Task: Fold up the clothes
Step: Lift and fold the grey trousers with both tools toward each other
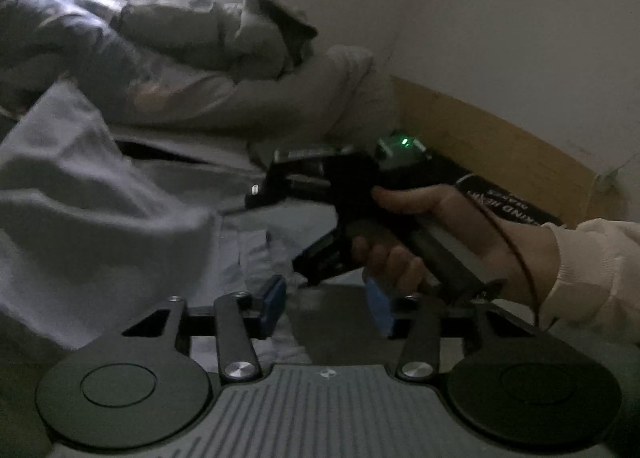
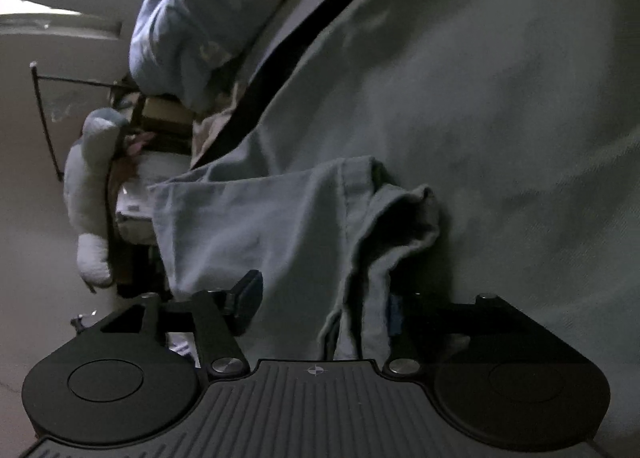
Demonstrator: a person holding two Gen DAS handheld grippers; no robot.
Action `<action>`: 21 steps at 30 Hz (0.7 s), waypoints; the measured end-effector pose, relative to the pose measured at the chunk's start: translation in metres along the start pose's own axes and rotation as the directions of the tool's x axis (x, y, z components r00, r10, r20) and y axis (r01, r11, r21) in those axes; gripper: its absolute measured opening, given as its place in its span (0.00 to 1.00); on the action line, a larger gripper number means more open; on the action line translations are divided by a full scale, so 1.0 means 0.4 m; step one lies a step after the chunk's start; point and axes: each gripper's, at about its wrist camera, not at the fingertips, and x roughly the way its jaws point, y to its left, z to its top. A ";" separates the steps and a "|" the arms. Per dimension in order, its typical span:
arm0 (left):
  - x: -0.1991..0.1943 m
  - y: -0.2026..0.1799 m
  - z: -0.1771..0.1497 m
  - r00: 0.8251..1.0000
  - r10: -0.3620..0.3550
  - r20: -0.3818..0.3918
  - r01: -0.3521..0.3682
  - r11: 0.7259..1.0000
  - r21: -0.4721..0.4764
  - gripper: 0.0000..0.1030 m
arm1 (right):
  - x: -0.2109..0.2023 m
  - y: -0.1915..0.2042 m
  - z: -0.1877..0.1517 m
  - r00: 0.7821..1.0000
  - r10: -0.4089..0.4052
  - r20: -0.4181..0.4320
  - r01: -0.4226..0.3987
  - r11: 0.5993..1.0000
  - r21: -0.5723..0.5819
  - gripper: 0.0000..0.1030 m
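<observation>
Scene: we see a dim bed [image 2: 520, 98] covered in soft laundry, through two wrist cameras.
Garment: a pale grey-blue garment [image 2: 260, 218] lies spread at the centre of the right wrist view, one edge bunched into a thick fold [image 2: 404, 226] at centre right.
Left claw [image 1: 326, 304]: at the lower centre of its view, jaws partly apart, nothing gripped; cloth lies just beyond them.
Right claw [image 2: 320, 306]: jaws apart, straddling the bunched fold; we cannot tell whether the pads press it.
Right hand [image 1: 420, 234]: grips its tool's handle, centre right of the left wrist view.
Handling: we judge the cloth light, limp and unbreakable; it sags and slides.
Hold: we would pinch a hem or corner, through both layers.
</observation>
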 end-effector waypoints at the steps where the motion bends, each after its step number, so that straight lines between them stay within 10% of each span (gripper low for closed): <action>1: -0.004 0.006 -0.004 1.000 -0.002 0.003 0.002 1.000 -0.019 0.48 | 0.004 -0.002 -0.002 1.000 -0.001 0.006 0.001 1.000 0.006 0.68; 9: -0.059 0.062 -0.052 0.999 0.036 0.016 -0.032 0.976 -0.217 0.60 | 0.048 0.011 -0.010 0.998 -0.059 0.010 0.059 0.995 -0.086 0.68; 11: -0.068 0.080 -0.065 0.998 0.052 0.017 -0.045 0.951 -0.307 0.62 | 0.063 0.023 -0.023 0.997 -0.082 0.005 0.081 0.987 -0.141 0.52; 15: -0.103 0.109 -0.092 0.992 0.117 0.055 -0.073 0.859 -0.507 0.68 | 0.049 0.042 -0.045 0.992 -0.113 0.050 0.121 0.969 -0.215 0.13; 21: -0.145 0.143 -0.149 0.967 0.244 0.074 -0.100 0.629 -0.771 0.76 | 0.010 0.048 -0.039 0.996 -0.059 0.071 0.073 0.975 -0.211 0.12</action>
